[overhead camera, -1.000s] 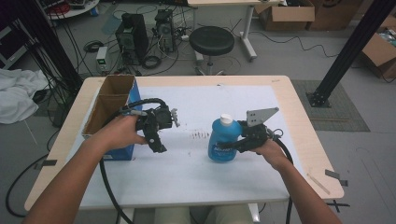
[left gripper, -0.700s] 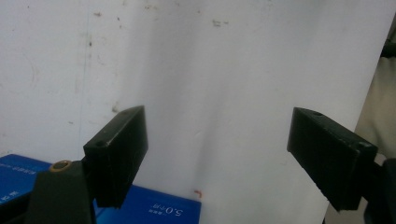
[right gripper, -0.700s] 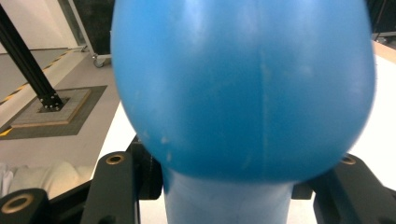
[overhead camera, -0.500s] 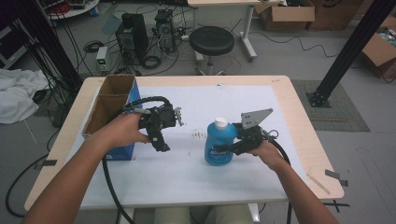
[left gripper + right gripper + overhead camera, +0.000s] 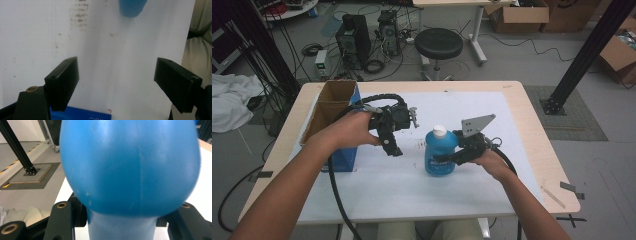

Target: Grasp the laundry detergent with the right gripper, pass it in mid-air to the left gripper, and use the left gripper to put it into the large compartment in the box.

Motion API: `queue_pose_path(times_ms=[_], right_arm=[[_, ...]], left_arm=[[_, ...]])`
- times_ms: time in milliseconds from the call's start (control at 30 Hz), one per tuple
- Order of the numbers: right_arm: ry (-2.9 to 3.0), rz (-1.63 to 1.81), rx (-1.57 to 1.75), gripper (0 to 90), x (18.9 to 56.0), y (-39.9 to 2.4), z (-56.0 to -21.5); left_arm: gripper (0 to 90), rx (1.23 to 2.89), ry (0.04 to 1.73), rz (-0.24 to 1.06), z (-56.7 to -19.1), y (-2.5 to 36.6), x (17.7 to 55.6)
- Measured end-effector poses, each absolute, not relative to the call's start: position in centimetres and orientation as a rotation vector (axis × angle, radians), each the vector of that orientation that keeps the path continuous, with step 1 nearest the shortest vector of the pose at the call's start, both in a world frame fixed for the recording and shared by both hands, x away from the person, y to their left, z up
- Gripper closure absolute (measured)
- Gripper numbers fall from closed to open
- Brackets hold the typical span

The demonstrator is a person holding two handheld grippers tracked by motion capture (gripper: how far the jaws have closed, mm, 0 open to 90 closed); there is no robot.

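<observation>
Upright on the white worktop (image 5: 512,130), the blue bottle (image 5: 440,152) points its white cap (image 5: 439,131) straight up, gripped by the right tongs (image 5: 451,156) closed around its body. Beside the open cardboard box (image 5: 332,107), whose contents I cannot make out, the left tongs (image 5: 392,146) gape wide, holding nothing.

Lab: cabled electronics (image 5: 353,37) (floor-level), black frame strut (image 5: 584,52)

Even, soft indoor light; both gripper views slightly blurred.
</observation>
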State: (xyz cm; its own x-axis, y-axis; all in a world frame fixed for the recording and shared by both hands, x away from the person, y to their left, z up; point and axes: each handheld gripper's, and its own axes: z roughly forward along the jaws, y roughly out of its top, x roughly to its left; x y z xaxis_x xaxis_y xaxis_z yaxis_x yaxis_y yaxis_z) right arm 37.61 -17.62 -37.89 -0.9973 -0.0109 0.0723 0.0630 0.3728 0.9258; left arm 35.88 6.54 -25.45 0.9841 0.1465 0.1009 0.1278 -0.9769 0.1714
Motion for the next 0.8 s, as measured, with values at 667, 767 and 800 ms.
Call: queue_pose_path(times_ms=[667, 767, 800], right_arm=[[-2.537, -1.714, -0.026, 44.8, 37.9, -15.0, -38.0], [-2.535, -1.716, -0.022, 44.8, 37.9, -14.8, -37.9], [-2.535, -1.717, -0.022, 44.8, 37.9, -14.7, -37.9]], left_arm=[[20.4, 2.977, 0.14, 0.168, -23.2, 4.4, 35.9], [20.5, 2.986, 0.122, 0.163, -23.1, 3.9, 35.8], [20.5, 2.988, 0.116, 0.163, -23.0, 3.8, 35.8]])
